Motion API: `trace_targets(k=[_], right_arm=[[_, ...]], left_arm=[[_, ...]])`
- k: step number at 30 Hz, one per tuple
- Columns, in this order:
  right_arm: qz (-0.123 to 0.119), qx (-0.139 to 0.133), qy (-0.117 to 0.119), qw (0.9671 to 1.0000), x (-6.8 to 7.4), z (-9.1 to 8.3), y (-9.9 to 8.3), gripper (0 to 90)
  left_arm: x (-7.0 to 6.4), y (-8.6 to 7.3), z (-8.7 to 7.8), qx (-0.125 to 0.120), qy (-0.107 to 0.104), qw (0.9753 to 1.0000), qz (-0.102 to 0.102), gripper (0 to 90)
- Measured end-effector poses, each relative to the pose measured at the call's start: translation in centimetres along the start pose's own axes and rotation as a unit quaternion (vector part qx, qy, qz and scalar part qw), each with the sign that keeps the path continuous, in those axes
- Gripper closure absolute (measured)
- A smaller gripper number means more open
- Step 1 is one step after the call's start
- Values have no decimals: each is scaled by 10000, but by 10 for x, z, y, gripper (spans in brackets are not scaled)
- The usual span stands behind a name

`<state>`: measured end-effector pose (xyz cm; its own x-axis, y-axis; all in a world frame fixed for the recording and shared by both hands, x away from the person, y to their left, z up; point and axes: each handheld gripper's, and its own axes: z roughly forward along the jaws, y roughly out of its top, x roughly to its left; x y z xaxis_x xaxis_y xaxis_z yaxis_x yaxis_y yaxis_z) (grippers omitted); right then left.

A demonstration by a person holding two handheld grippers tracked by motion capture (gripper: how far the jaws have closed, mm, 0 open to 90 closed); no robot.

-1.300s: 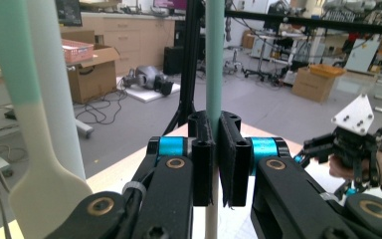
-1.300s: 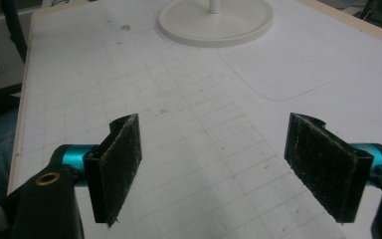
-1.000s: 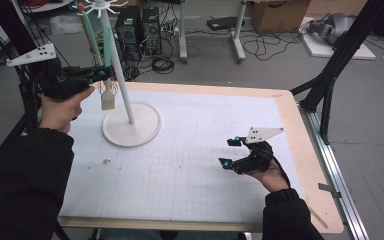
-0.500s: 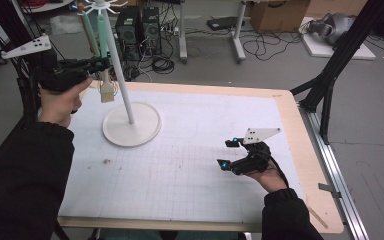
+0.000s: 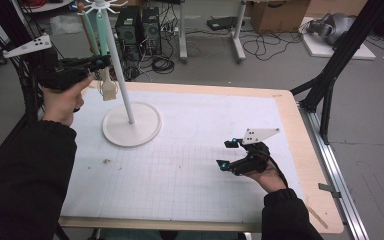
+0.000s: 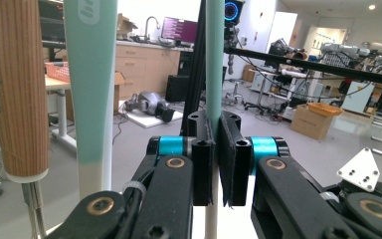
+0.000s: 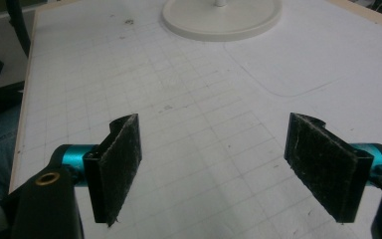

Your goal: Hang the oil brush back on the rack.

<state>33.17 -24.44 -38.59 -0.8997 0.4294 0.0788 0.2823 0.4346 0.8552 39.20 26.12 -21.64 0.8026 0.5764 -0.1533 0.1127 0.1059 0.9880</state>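
A lab: monitor (image 6: 181, 30), cardboard boxes (image 6: 308, 119), floor cables (image 5: 260, 47).

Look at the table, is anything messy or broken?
Nothing looks broken or spilled. The white stand is upright on the mat, which only has a few small specks. The left gripper pinches a mint-green handle hanging there; the right gripper is open above the mat.

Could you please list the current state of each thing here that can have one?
Left claw: shut on the mint-green handle.
Right claw: open, holding nothing, low over the table.
Stand: upright on the table.
Wooden-handled utensil: hanging beside the mint-green one.
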Motion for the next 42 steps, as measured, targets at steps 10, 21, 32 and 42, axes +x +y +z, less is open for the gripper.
trace_targets(k=[10,21,32,42], right_arm=[[3,-6,43,10000,1,0,0,216],[-21,5,47,10000,1,1,0,216],[-21,5,47,10000,1,1,0,216],[-5,-34,10,10000,2,-1,1,216]], left_arm=[[1,-1,-2,-16,-46,10000,-15,846],[9,-6,1,-29,-3,9995,-302,845],[2,-6,-2,171,345,9993,4,805],[-6,-6,-5,448,548,9972,239,675]])
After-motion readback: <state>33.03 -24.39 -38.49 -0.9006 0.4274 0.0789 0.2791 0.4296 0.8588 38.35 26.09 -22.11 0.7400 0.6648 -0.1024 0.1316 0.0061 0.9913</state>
